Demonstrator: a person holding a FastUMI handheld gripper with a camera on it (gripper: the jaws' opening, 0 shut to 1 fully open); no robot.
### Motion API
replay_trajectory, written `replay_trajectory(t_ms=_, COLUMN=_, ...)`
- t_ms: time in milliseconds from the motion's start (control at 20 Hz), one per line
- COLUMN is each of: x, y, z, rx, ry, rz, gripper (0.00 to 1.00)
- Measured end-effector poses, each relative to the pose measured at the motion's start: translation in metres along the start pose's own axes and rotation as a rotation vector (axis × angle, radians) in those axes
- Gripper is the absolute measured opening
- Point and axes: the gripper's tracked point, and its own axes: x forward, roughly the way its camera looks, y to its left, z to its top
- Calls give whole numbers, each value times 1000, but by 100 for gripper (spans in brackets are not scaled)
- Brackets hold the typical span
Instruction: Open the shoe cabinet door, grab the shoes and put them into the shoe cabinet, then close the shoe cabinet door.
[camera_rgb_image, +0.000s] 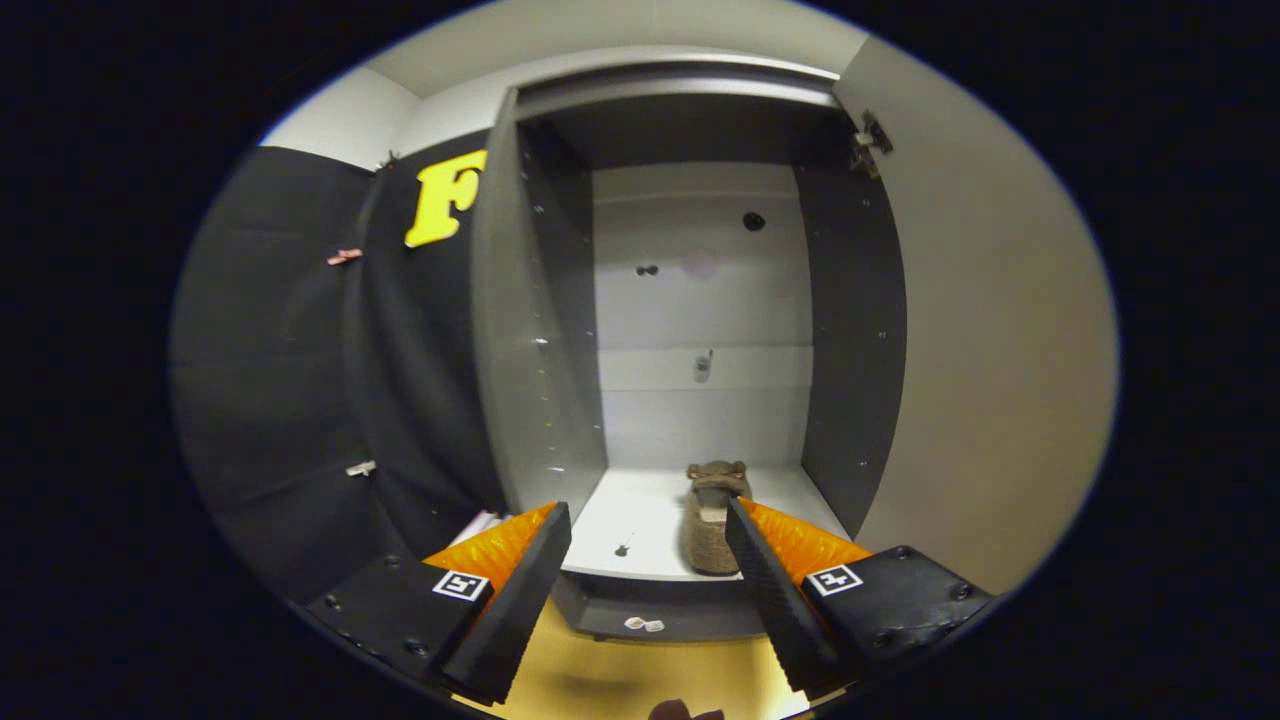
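With its two fingers spread wide and nothing between them, your gripper (648, 515) sits low in front of the tall grey shoe cabinet (535, 330), pointed straight into the open compartment. Each finger carries a small square black-and-white marker tag (461, 585) on its base. Just ahead of the fingertips, on the pale cabinet floor panel (640, 520), stands one brown woven, fuzzy-textured slipper-like shoe (714, 520), lying lengthwise with one end toward you; it rests closer to your right finger, whose tip overlaps its side in the view, though you cannot tell that they touch. The shoe is inside the cabinet, right of centre on the floor panel. A tiny dark speck (622, 549) lies on the panel to its left. Beyond it, the light back panel (700, 300) shows a few dark holes and a small metal fitting. The pale cabinet door (990, 350) is swung fully open to the right, hinge (868, 140) visible near its top corner. Left of the cabinet hangs the black cloth wall (300, 350). Below the cabinet base, yellowish floor (640, 670) shows between your fingers.
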Motion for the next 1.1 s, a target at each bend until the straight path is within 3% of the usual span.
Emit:
replay_trajectory(t_ms=450, x=-132, y=0, z=-6, rx=20, ry=18, rz=60, gripper=99)
replay_trajectory(t_ms=1100, x=-271, y=-109, z=13, rx=27, ry=-33, rz=-67, gripper=99)
